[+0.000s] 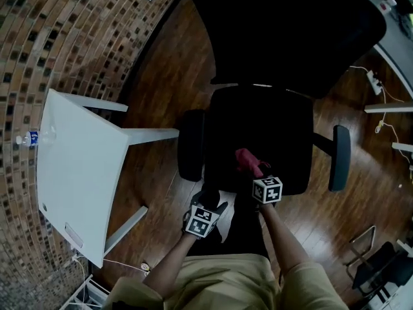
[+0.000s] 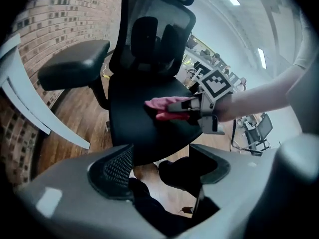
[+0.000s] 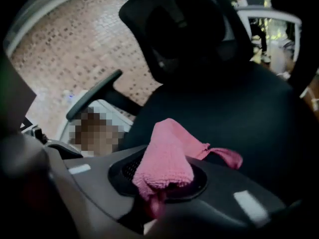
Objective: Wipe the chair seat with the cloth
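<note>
Though set in position, judged the wiping as barely begun. Pinched the pink cloth (image 3: pixel 167 158) in the right tongs (image 1: pixel 251 170), pressed together on a bunched fold, with a loose corner trailing to the right. Rested the cloth, as it seemed, on the chair seat (image 1: pixel 277 128), near its front edge and about midway across. Held the left tongs (image 2: pixel 159 171) spread and empty just off the seat's front edge, with only floor and dark clothing between them. Could tell no wiped part from unwiped on the black seat; reckoned most of it, back and both sides, as left to cover. Found no legible writing: only square markers on the cubes, and a blue label on a bottle (image 1: pixel 29 137) beside the white counter (image 1: pixel 77 173), too small to read.
</note>
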Motion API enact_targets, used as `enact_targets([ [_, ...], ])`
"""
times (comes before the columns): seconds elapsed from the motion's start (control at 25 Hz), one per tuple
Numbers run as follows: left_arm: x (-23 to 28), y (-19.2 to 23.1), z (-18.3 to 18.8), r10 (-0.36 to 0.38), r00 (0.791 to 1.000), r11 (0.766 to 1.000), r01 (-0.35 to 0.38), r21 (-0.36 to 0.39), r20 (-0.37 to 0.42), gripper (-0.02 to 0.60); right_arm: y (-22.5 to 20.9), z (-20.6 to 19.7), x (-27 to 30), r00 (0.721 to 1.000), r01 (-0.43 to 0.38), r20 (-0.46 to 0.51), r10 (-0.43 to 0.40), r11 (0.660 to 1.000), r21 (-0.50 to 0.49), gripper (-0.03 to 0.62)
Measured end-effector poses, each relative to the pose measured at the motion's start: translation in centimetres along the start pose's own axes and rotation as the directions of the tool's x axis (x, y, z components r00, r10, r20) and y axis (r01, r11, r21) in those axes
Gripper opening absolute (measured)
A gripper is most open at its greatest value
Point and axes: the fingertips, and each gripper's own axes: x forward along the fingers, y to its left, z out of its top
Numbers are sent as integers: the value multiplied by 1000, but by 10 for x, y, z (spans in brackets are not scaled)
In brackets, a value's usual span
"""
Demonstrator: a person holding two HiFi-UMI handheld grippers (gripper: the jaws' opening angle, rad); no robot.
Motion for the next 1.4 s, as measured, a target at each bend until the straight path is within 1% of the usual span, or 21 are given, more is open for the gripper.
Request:
enact_targets([
  [0.08,-18,12,-4,16,1000,1000,-16,5,6,341,72,-9,44,990,-143,-8,144,989,26,63],
  [0.16,-33,23,-12,38,999,999,-38,-12,7,337,112,-24,77,982,-185,-36,186,982,29,63],
  [0.28,-41,34,-24,70,998,996,-69,-62,-1,337,102,-26,82,993,-112,-39,112,994,12,60],
  [0.36,-41,34,-29,70,997,994,-71,-87,-6,337,43,-28,54,997,68,-30,-67,997,24,60],
  [0.44,-36,28,-29,56,998,994,-56,-94,-7,337,-52,-33,-5,946,322,-4,-323,942,94,60],
  [0.52,-28,16,-24,35,999,995,-35,-89,-2,337,-144,-33,-84,835,541,23,-550,828,146,60],
  [0.56,-24,11,-20,25,1000,996,-25,-85,3,337,-178,-29,-119,783,613,33,-621,779,133,60],
  [0.6,-20,6,-16,16,1000,997,-16,-80,9,337,-201,-24,-145,751,653,37,-659,750,107,60],
  [0.68,-14,0,-7,5,1000,997,-3,-72,24,337,-223,-18,-170,739,672,19,-673,739,59,60],
  [0.76,-12,-2,-1,2,1000,998,0,-69,30,337,-222,-19,-169,743,669,-17,-669,743,29,60],
  [0.8,-12,-2,1,3,1000,998,-1,-69,31,337,-212,-19,-159,762,647,-27,-647,762,31,60],
  [0.84,-13,-2,4,6,999,998,-3,-69,32,337,-192,-19,-141,808,589,-25,-589,807,43,60],
  [0.88,-16,0,5,11,999,998,-8,-69,34,337,-161,-19,-115,874,486,-11,-486,872,58,60],
  [0.92,-20,2,6,19,999,997,-17,-71,37,337,-120,-19,-85,937,348,9,-350,935,62,60],
  [0.96,-26,6,5,32,999,997,-29,-77,40,337,-72,-19,-54,979,201,26,-203,978,54,60],
  [1.04,-41,19,-1,69,996,992,-63,-106,51,337,21,-21,0,999,-40,39,38,998,58,60],
  [1.12,-56,33,-9,110,992,984,-100,-150,60,337,91,-24,42,984,-179,36,175,973,144,61],
  [1.16,-62,40,-14,128,990,979,-116,-170,59,337,114,-27,59,979,-203,26,202,962,182,60],
  [1.24,-70,48,-21,149,987,972,-137,-192,50,337,128,-35,76,986,-163,-14,168,972,171,61],
  [1.32,-72,51,-23,155,987,970,-143,-197,45,337,102,-40,69,998,-59,-33,62,994,96,60],
  [1.4,-69,50,-21,148,988,971,-136,-196,46,337,36,-45,38,993,113,-32,-110,990,87,60],
])
